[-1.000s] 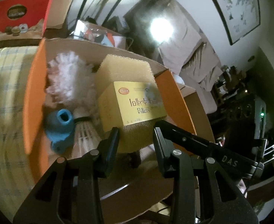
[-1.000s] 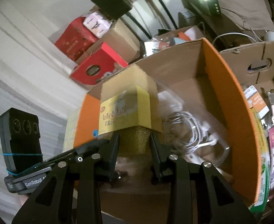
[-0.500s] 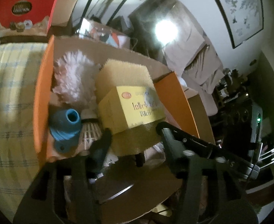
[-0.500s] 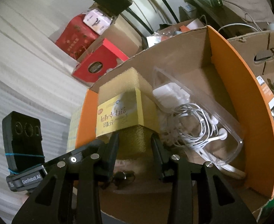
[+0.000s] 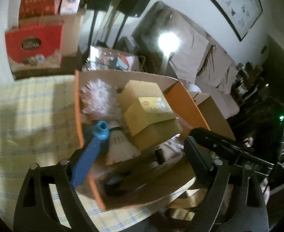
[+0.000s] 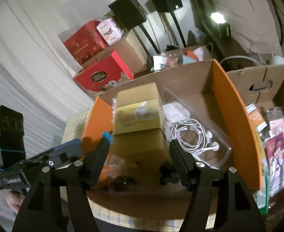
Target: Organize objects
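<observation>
An orange-walled cardboard box [image 5: 184, 104] [image 6: 234, 119] holds a yellow sponge block [image 5: 157, 133] [image 6: 140, 145] with a small yellow carton [image 5: 147, 112] [image 6: 138, 118] lying on top. My left gripper [image 5: 134, 160] hangs just short of the sponge's near end. Its jaws are opening and touch nothing. My right gripper [image 6: 139, 154] is at the same end from the other side, jaws also opening, pads clear of the sponge. A white fluffy duster [image 5: 99, 98], a shuttlecock [image 5: 118, 145] and a blue tube-like piece [image 5: 101, 131] lie left of the sponge.
A clear case of white earphone cables [image 6: 192, 135] lies right of the sponge. Small dark items [image 6: 167, 172] sit on the box floor. Red gift boxes [image 6: 103, 71] are stacked behind, another cardboard box [image 6: 258, 81] stands at right, and a checked cloth [image 5: 26, 116] lies under everything.
Both grippers went from nearly closed at the sponge's near end to wide apart, and both drew back and up. The sponge and carton stayed in the box.
</observation>
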